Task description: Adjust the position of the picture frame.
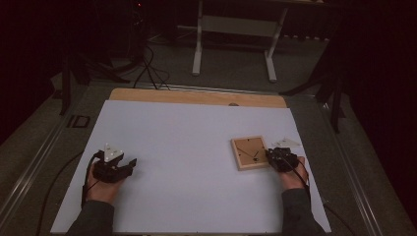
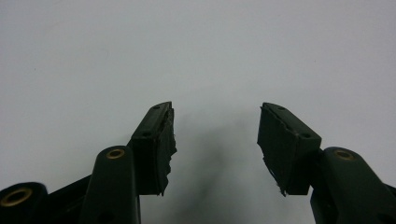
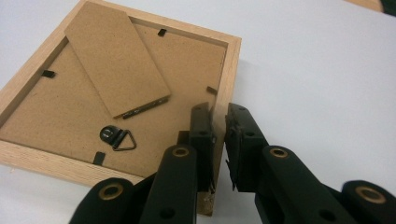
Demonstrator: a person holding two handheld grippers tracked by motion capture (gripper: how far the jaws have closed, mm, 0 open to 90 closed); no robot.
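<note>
A wooden picture frame (image 1: 250,153) lies face down on the right part of the bench (image 1: 187,147), which is covered by a white sheet. In the right gripper view the frame's (image 3: 229,79) recess holds a brown backing board (image 3: 65,116) lying flat inside the wooden rim. On that board sits a fold-out stand flap (image 3: 116,63), a small black hanger with a triangular ring (image 3: 116,137), and several little black retaining tabs (image 3: 47,73) along the inner edges. The right gripper (image 1: 269,154) lies at the frame's right side, low to the bench, with the person's right hand (image 1: 294,174) behind it and the forearm coming in from the bottom edge. Its jaws stand nearly together and pinch the frame's right rail: one jaw is inside the recess, the other outside the rim, with the wood between them (image 3: 218,140). The left gripper (image 1: 129,165) rests on the left part of the bench, well apart from the frame, pointing toward the middle, with the left hand (image 1: 101,187) wrapped around its body and a grey three-cornered plate (image 1: 111,153) on top. Its jaws are spread wide with nothing between them, just bare white sheet (image 2: 215,135)
</note>
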